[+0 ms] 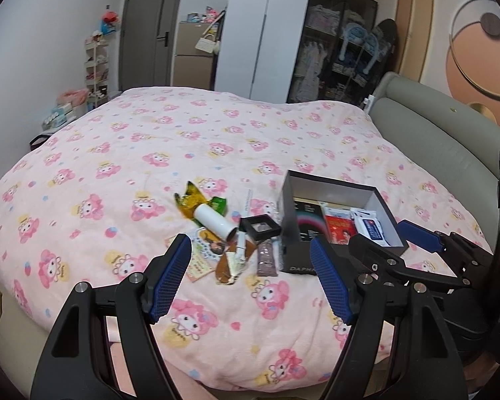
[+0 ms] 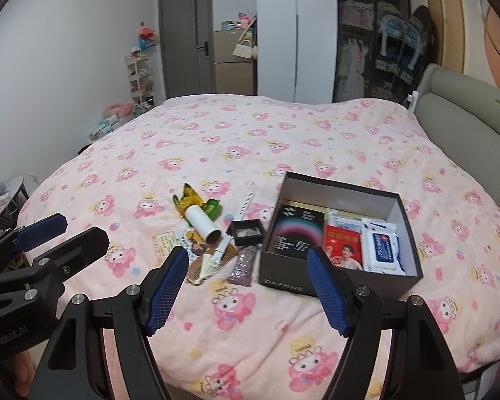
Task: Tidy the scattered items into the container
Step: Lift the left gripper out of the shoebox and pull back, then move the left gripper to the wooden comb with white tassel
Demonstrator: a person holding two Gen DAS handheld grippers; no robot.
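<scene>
Left wrist view: the left gripper (image 1: 250,273) hangs over the bedspread (image 1: 116,153) with jaws wide apart and nothing between them, and the right gripper (image 2: 246,286) is just as spread and empty. Both aim short of the box (image 2: 413,273), our landmark. Left of the box sits the heap: white tube (image 2: 203,225) on a yellow wrapper (image 2: 190,198), small black frame (image 2: 245,231) just beside the box wall, brown sachet (image 2: 243,268) at its near corner, cards (image 2: 170,241) farthest out. Danger here, I reckon: everything overlaps, so a pinch could drag a neighbour or roll the tube. Soft bedding may swallow flat cards, and a jaw might nudge the already half-filled box.
</scene>
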